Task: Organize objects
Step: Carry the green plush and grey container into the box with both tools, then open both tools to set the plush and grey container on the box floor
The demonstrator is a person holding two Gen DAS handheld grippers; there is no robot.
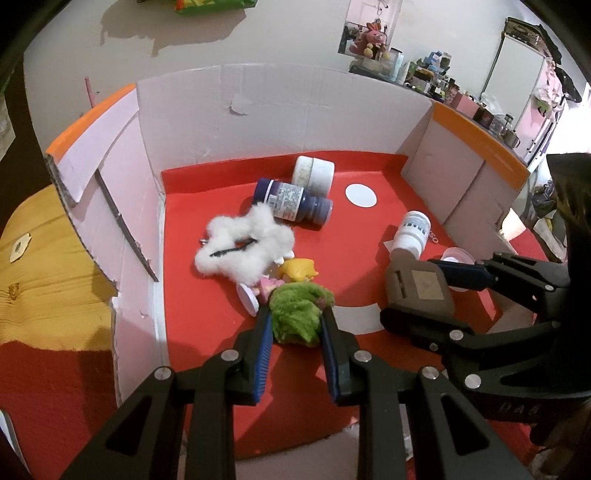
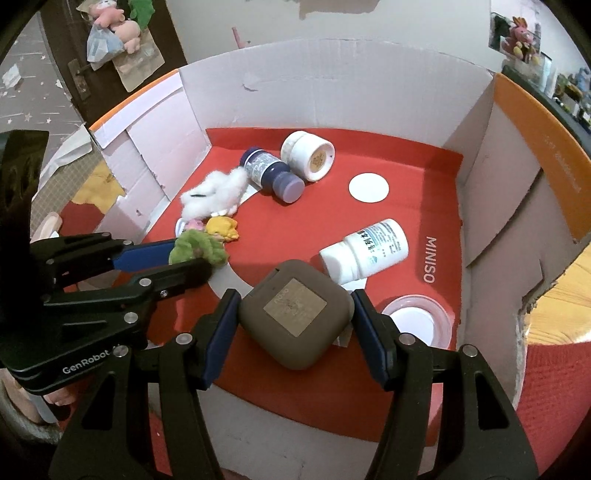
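Inside a red-floored cardboard box [image 1: 288, 110] already holding bottles, the left gripper [image 1: 295, 328] is pinching a fuzzy green plush toy [image 1: 297, 314] while the right gripper [image 2: 295, 317] is clamping a rounded brown case [image 2: 295, 314], both seemingly not yet released.

wall [image 1: 288, 33]: off-white, patchy, peeling paint
door [image 2: 55, 55]: dark brown, left; bag + plush toys hung on handle
shelf [image 1: 436, 79]: right, cluttered w/ bottles, jars
floor [image 1: 44, 236]: yellow wood
rug [image 1: 55, 380]: red
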